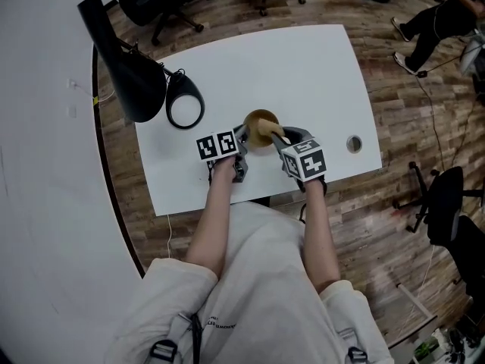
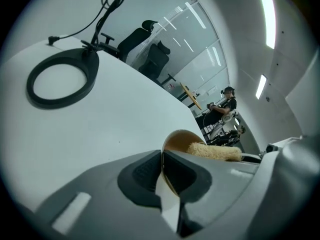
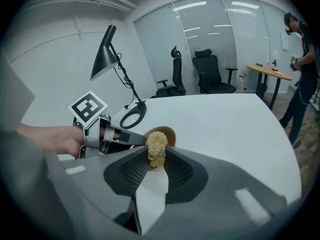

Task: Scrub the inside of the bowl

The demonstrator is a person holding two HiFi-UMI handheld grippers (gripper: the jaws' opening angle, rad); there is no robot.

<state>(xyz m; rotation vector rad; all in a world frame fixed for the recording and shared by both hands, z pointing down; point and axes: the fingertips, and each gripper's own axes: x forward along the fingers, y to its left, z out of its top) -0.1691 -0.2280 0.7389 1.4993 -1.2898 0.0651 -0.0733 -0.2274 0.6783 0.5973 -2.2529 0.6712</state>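
The white counter [image 1: 303, 74] carried everything, and the person stood at its near edge. At its far left stood a black desk lamp with a cone shade [image 1: 129, 74], and just beside it lay a black ring-shaped magnifier lamp [image 1: 185, 105]. Both were well apart from the work.

The left claw [image 1: 242, 136] came in from the left. In the left gripper view its jaws were closed on the thin wall of a small round bowl of brown wood [image 2: 180, 141], with one jaw inside the rim and one outside. The bowl was on the counter near the front edge, between the two claws, and its opening seemed tipped a little toward the right side.

The right claw [image 3: 156, 159] was clamped on a pale yellow fibrous scrubber [image 3: 156, 146]. The scrubber stood out past the jaw tips, with its long axis along the claw's own pointing direction. Its free end reached the bowl's rim on the right, and in the left gripper view it lay across the opening.

So the bowl lay straight ahead of the right claw and slightly left, very close. The right claw was the working one, and the left one only steadied. Probably the next move needed the scrubber tip pushed down and forward into the hollow and then turned around the wall. Whether the tip already touched the inner surface could not be told.
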